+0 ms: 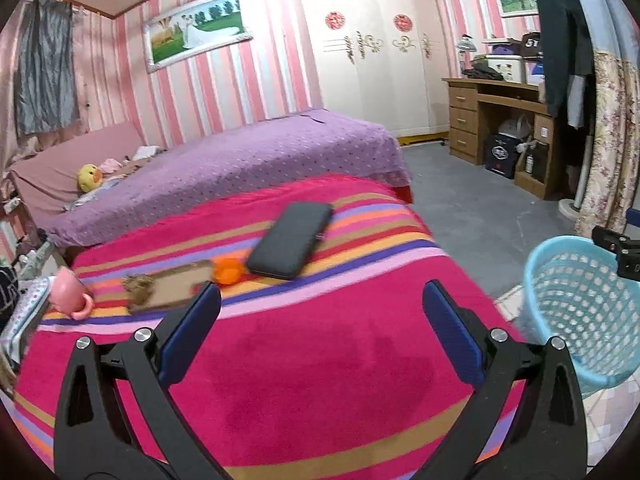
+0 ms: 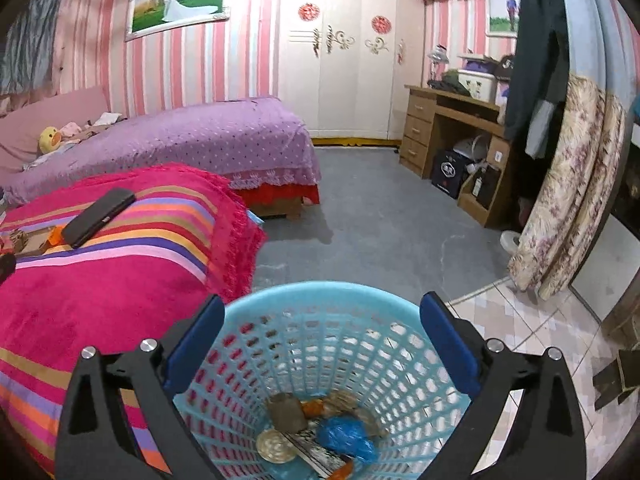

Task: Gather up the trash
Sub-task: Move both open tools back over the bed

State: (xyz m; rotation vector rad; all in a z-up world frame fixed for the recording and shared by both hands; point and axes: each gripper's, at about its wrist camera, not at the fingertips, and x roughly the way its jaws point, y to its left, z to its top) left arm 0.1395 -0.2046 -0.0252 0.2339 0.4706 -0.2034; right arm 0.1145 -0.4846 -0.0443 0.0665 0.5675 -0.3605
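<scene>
The left gripper (image 1: 320,300) is spread wide and empty above the pink striped blanket (image 1: 304,368) covering the bed. On the blanket lie a flat black rectangular case (image 1: 290,240), a small orange plastic piece (image 1: 227,270), a torn brown cardboard scrap (image 1: 164,286) and a pink ceramic mug (image 1: 70,294). The right gripper (image 2: 322,316), also spread and empty, hangs over the light blue perforated plastic basket (image 2: 320,294) on the floor just beside the bed; inside it lie a crumpled blue bag (image 2: 346,438) and what looks like a round lid (image 2: 276,444).
</scene>
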